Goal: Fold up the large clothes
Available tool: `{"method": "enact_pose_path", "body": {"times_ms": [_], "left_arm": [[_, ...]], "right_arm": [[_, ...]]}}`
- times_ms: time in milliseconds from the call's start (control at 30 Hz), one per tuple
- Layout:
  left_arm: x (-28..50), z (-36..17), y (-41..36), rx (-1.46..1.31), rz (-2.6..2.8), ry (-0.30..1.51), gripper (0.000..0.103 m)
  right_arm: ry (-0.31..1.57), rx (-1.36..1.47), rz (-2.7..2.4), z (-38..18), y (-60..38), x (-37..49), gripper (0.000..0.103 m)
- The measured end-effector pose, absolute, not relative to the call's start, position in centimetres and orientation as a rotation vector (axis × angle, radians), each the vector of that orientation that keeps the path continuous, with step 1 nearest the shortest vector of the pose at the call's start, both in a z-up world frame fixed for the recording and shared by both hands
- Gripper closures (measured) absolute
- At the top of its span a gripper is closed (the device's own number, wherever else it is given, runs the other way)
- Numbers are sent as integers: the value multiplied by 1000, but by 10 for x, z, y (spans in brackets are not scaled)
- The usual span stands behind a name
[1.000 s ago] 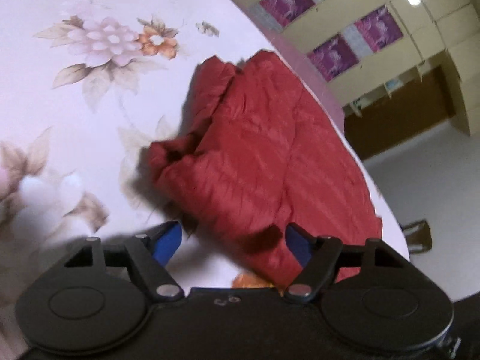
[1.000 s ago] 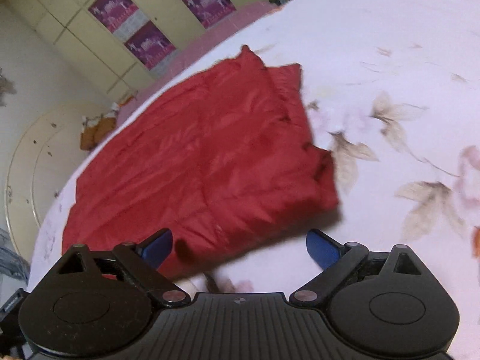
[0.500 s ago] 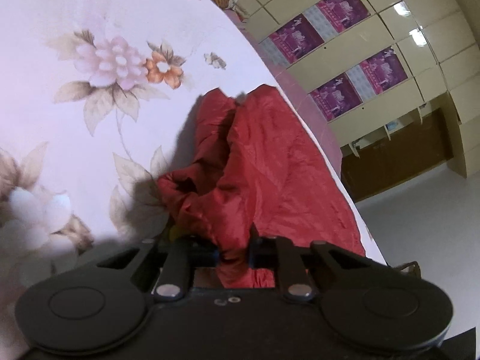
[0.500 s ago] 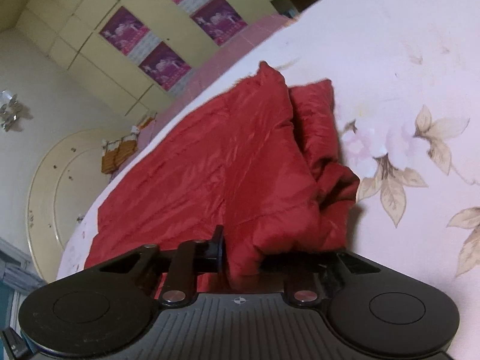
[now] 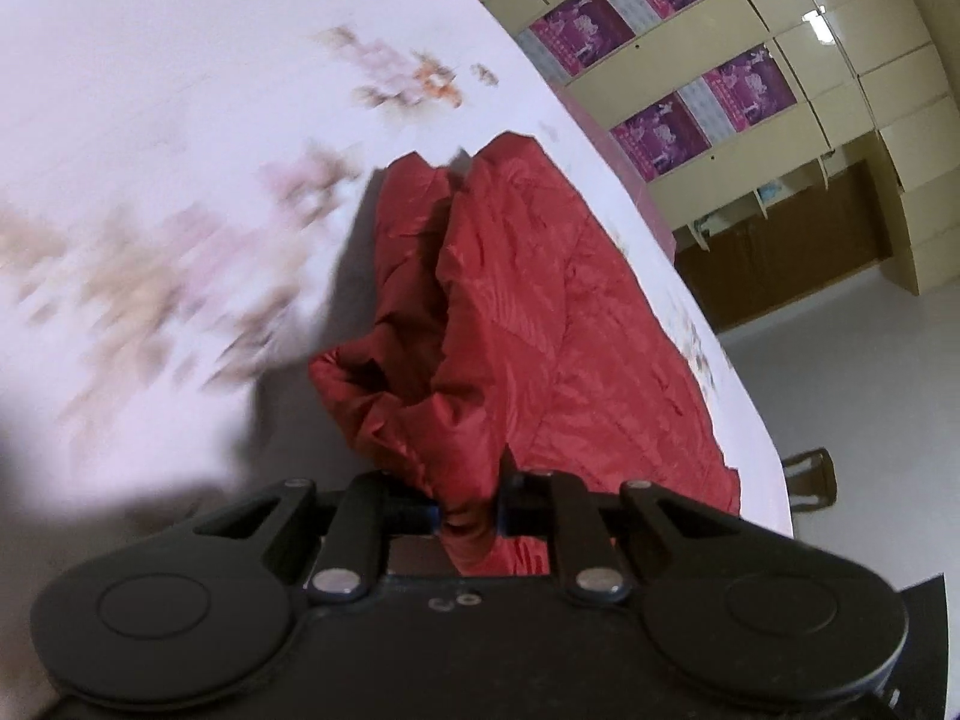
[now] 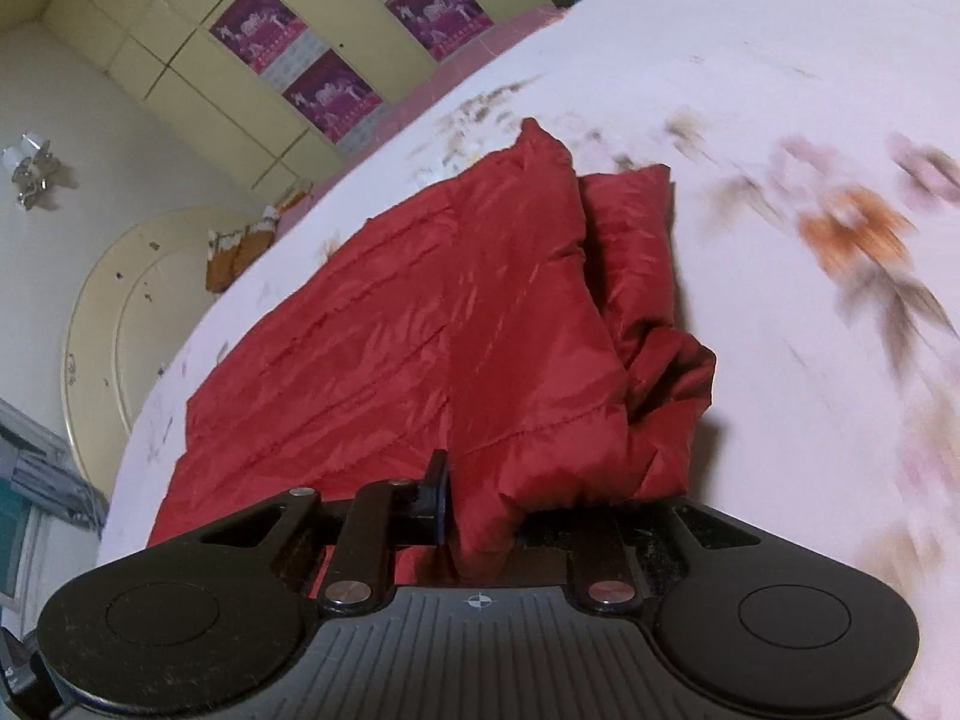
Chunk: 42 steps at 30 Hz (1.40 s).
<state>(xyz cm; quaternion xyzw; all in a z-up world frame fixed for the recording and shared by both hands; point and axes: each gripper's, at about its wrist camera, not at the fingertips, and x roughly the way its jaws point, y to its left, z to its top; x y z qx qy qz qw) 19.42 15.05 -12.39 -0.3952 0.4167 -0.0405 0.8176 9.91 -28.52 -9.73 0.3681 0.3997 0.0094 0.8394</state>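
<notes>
A red quilted garment lies partly folded on a white floral sheet. My left gripper is shut on the garment's near edge, with a bunch of red fabric pinched between its pads and lifted off the sheet. In the right wrist view the same red garment stretches away to the left, a sleeve bunched along its right side. My right gripper is shut on another part of the near edge, the cloth rising in a ridge from its jaws.
The floral sheet covers a bed that drops off beside the garment. Cream cabinets with purple posters line the wall. A dark wooden counter and a chair stand on the floor beyond the edge.
Both grippers went from wide open over the garment's near edge to shut on it, then moved across the bed dragging and lifting the red fabric.
</notes>
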Motion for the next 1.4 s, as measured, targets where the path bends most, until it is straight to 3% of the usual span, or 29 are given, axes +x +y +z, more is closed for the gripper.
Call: {"method": "enact_pose_path", "body": {"times_ms": [233, 300, 367, 400, 467, 500, 600, 667, 700, 900, 933, 1000, 1033, 1133, 1200, 1233, 1400], "left_arm": [[160, -126, 160, -806, -114, 890, 88], [163, -129, 159, -764, -122, 890, 84], [162, -132, 156, -743, -108, 892, 75], [161, -134, 157, -764, -88, 896, 67], [154, -139, 160, -817, -62, 910, 48], [152, -138, 159, -829, -67, 905, 43], [146, -136, 152, -816, -71, 902, 39], [145, -137, 149, -835, -68, 899, 38], [145, -138, 148, -843, -71, 900, 37], [151, -147, 144, -883, -71, 870, 40], [152, -148, 143, -885, -67, 859, 40], [152, -148, 142, -880, -61, 844, 48], [151, -149, 142, -881, -56, 839, 51], [147, -152, 144, -908, -38, 827, 60], [146, -153, 146, -919, -36, 822, 64], [145, -153, 146, -920, -33, 820, 65], [144, -151, 145, -918, -22, 821, 66]], "right_arm": [[858, 755, 7, -92, -273, 47, 84], [858, 721, 2, -92, -271, 49, 82], [863, 666, -35, -86, -266, 56, 54], [858, 648, -57, -82, -264, 54, 49], [832, 614, -70, -75, -266, 44, 47], [824, 591, -80, -70, -267, 41, 47], [808, 543, -118, -63, -273, 29, 46], [786, 519, -164, -55, -281, 19, 24], [761, 500, -194, -51, -286, 11, 20], [660, 349, -127, -13, -281, 25, 20], [650, 312, -96, -8, -273, 32, 21], [647, 265, -20, -5, -254, 48, 35], [661, 254, 23, -7, -243, 58, 48], [677, 202, 136, -15, -208, 86, 52], [691, 168, 201, -23, -187, 104, 71], [708, 150, 227, -29, -178, 115, 88], [748, 76, 299, -54, -143, 159, 91]]}}
